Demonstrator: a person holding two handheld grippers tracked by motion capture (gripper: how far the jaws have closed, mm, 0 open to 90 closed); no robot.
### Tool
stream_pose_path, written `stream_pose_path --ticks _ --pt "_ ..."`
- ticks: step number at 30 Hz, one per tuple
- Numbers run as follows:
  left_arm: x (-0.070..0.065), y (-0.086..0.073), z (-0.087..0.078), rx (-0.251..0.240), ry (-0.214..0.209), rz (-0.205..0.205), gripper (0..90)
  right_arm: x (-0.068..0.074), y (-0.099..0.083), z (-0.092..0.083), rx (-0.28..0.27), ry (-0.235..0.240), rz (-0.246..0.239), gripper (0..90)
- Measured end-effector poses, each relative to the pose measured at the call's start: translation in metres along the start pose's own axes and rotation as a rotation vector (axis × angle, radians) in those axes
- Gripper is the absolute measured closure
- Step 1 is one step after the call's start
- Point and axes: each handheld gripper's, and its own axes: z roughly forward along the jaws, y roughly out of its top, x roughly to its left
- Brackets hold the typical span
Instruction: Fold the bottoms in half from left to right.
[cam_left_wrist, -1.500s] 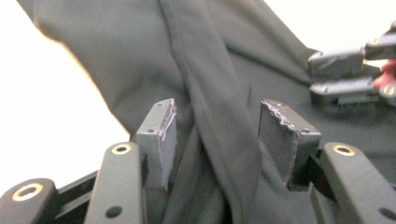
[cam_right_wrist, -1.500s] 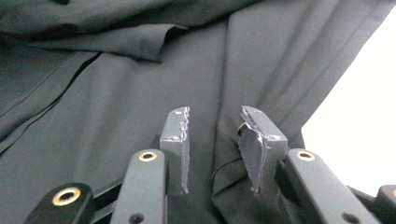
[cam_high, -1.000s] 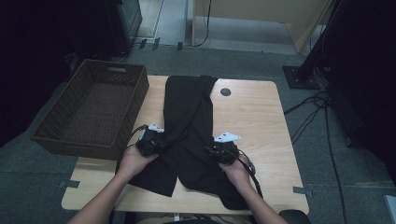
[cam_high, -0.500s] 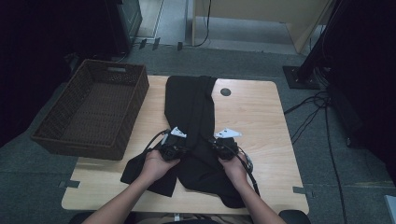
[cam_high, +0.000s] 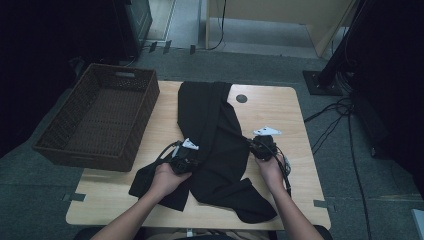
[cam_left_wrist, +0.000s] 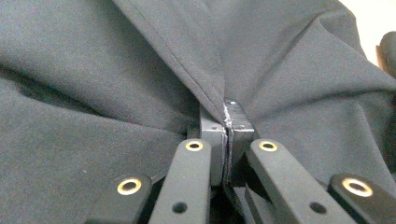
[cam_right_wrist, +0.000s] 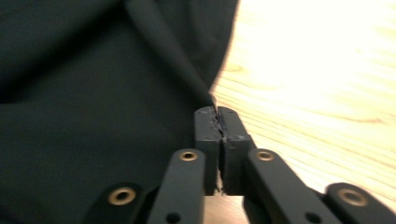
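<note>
a black garment (cam_high: 212, 135) lies lengthwise down the middle of the wooden counter (cam_high: 280, 115), its near end bunched and spread toward the person. the left hand-held gripper (cam_left_wrist: 226, 116) has its jaws clamped on a stitched fold of the cloth near the garment's left side. the right hand-held gripper (cam_right_wrist: 217, 114), at the garment's right edge, has just been opening slightly; its pads pinch the cloth's edge over bare wood. a brown wicker basket (cam_high: 100, 117) sits at the counter's left.
</note>
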Motion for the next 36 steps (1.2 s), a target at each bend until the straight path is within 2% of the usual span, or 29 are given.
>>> stream_pose_path --ticks 2,5,6,8,9,11,13,17,20,21,23,24,25,27,29,31,34,36 --pt "0.001 0.0 -0.001 0.005 0.001 0.003 89.1 0.002 -0.001 -0.008 -0.05 0.038 0.035 80.7" --pt "0.001 0.0 -0.001 0.003 -0.003 -0.008 89.2 0.015 -0.001 -0.018 -0.091 0.083 0.011 84.6" --pt "0.001 0.0 -0.001 0.003 -0.003 -0.01 89.2 0.023 -0.002 -0.018 -0.087 0.122 0.0 84.7" --pt "0.002 0.0 -0.002 -0.001 -0.005 -0.014 89.4 0.036 -0.006 -0.016 -0.09 0.156 -0.025 84.2" --pt "0.002 0.002 -0.005 -0.015 -0.013 -0.029 89.4 0.043 -0.009 -0.013 -0.078 0.172 -0.039 84.1" --pt "0.003 0.005 -0.013 -0.042 -0.038 -0.05 89.6 0.055 -0.015 -0.006 -0.041 0.189 -0.065 84.1" --pt "0.0 0.011 -0.024 -0.072 -0.044 -0.043 89.6 0.063 -0.022 -0.002 -0.005 0.199 -0.083 84.2" --pt "-0.007 0.03 -0.046 -0.144 -0.081 -0.041 89.6 0.073 -0.033 -0.005 -0.016 0.21 -0.064 84.0" --pt "-0.018 0.043 -0.05 -0.191 -0.109 -0.034 89.5 0.088 -0.039 -0.008 -0.03 0.258 -0.05 83.7" --pt "-0.021 0.045 -0.048 -0.187 -0.11 -0.031 89.4 0.096 -0.04 -0.008 -0.026 0.29 -0.057 82.5" --pt "-0.03 0.047 -0.035 -0.148 -0.085 0.009 89.1 0.105 -0.039 -0.009 -0.004 0.331 -0.051 80.5" --pt "-0.031 0.046 -0.027 -0.12 -0.073 0.02 89.0 0.106 -0.037 -0.008 -0.002 0.328 -0.046 79.9" --pt "-0.031 0.042 -0.02 -0.106 -0.072 0.013 88.9 0.104 -0.036 -0.008 -0.002 0.316 -0.041 79.8" --pt "-0.029 0.035 -0.008 -0.084 -0.074 -0.008 88.6 0.093 -0.032 -0.009 -0.032 0.28 -0.027 78.2" --pt "-0.028 0.028 0.002 -0.064 -0.066 -0.018 87.9 0.08 -0.024 -0.011 -0.043 0.258 0.009 75.1" --pt "-0.03 0.024 0.009 -0.057 -0.066 -0.022 86.8 0.07 -0.016 -0.009 -0.063 0.227 0.025 72.0" --pt "-0.035 0.018 0.018 -0.035 -0.058 0.005 79.0 0.063 -0.001 -0.003 -0.095 0.215 0.051 63.4" --pt "-0.038 0.013 0.02 -0.036 -0.063 0.005 74.4 0.063 0.01 0.002 -0.119 0.22 0.065 58.7"
